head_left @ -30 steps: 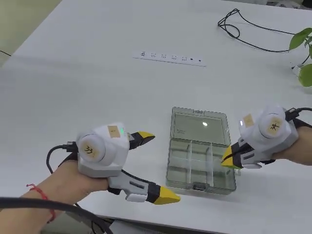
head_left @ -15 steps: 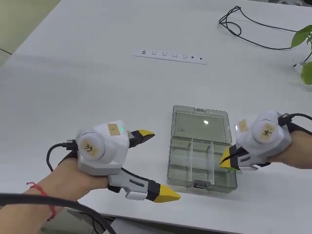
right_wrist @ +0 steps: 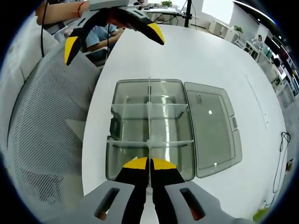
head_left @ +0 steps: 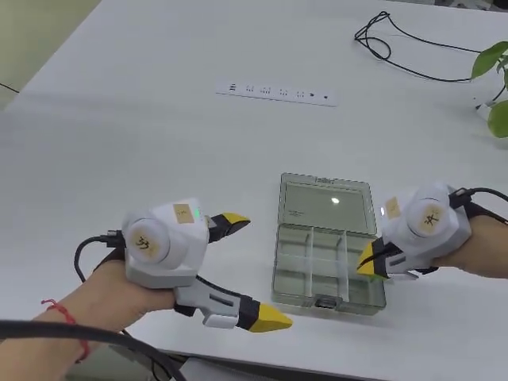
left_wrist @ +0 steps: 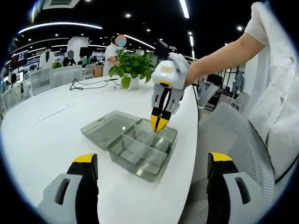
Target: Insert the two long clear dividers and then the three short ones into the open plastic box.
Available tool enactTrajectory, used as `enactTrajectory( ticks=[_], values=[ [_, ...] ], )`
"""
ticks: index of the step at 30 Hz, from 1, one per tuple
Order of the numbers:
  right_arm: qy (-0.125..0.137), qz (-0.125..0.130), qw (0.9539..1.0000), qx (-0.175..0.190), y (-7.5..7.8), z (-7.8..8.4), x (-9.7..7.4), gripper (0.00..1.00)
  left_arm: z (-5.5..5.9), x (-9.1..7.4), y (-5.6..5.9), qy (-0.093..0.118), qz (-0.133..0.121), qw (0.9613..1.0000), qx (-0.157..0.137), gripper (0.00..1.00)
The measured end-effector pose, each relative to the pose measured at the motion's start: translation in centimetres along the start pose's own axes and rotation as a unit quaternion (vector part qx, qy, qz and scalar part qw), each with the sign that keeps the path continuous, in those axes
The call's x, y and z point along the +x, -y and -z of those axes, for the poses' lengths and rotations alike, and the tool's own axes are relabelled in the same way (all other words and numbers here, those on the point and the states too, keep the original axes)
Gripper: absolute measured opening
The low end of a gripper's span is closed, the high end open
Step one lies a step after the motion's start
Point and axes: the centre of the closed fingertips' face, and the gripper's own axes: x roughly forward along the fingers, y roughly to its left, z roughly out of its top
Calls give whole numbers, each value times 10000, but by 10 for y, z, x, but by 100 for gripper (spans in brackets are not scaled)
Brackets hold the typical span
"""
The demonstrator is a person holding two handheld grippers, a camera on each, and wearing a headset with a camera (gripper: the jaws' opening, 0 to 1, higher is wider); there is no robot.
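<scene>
The open clear plastic box (head_left: pixel 279 274) lies near the table's front edge, its lid (head_left: pixel 327 202) folded flat behind it. Clear dividers (right_wrist: pixel 149 105) stand inside and split it into several compartments. My right gripper (head_left: pixel 365 263) hangs over the box's right side, tips down at the rim. In the right gripper view its yellow tips (right_wrist: pixel 149 163) are pressed together on the thin near end of a short clear divider (right_wrist: pixel 149 151) at the box's near wall (right_wrist: pixel 117 175). My left gripper (head_left: pixel 255 268) stays wide open left of the box, holding nothing.
A white power strip (head_left: pixel 278 93) lies across the table's middle. A black cable (head_left: pixel 389 44) and a green plant (head_left: pixel 496 87) sit at the far right. A mesh chair (right_wrist: pixel 42 140) stands at the table's front edge. People sit in the background.
My right gripper has shifted a little left and down toward the box's right side. The left gripper has stayed in place, still open.
</scene>
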Motion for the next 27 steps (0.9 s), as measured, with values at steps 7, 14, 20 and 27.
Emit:
enactTrajectory(
  ticks=[7,14,20,27],
  values=[
    [89,119,9997,192,3,1,-9,7,-2,-1,0,-4,-4,10000,24,100],
    [386,335,9979,387,7,-1,-28,10,-1,-1,2,-23,25,10000,25,100],
    [645,551,9947,575,9,-3,-49,14,0,0,2,-37,42,10000,37,100],
    [869,725,9906,771,6,-2,-67,19,0,-1,2,-44,40,10000,43,100]
  ],
)
